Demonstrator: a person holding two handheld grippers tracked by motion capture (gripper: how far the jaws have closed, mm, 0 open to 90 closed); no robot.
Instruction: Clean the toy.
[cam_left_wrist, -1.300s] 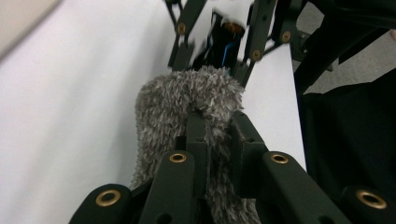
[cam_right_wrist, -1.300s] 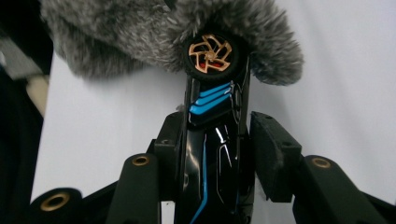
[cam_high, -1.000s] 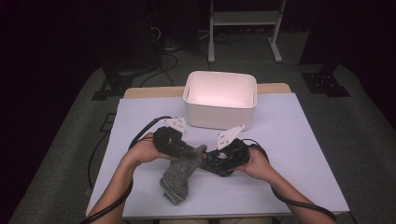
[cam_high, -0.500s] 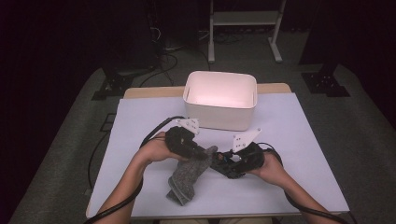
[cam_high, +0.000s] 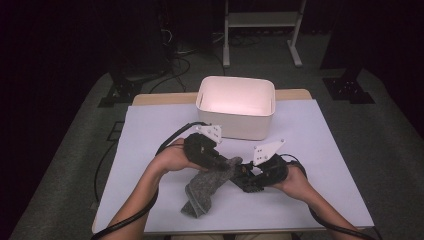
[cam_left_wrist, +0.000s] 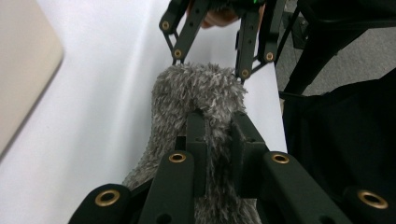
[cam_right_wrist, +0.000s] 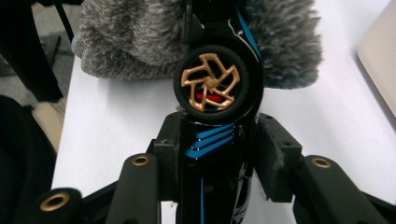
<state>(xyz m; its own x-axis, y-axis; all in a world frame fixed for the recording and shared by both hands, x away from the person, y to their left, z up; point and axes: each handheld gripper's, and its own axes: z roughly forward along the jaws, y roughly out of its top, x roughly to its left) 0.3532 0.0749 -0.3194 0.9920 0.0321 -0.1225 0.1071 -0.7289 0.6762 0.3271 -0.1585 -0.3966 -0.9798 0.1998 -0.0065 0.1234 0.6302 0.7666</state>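
The white-covered table (cam_high: 150, 130) bears a white bin (cam_high: 235, 107) at its far middle. Near the front edge lies a grey fuzzy sock (cam_high: 205, 187), well short of the bin, between your two hands. Your left gripper (cam_left_wrist: 215, 122) is clenched on the sock's upper end, pile pressed between the jaws. Your right gripper (cam_right_wrist: 217, 151) grasps a black toy car (cam_right_wrist: 215, 107) with blue stripes and a gold-spoked wheel, its nose touching the sock.
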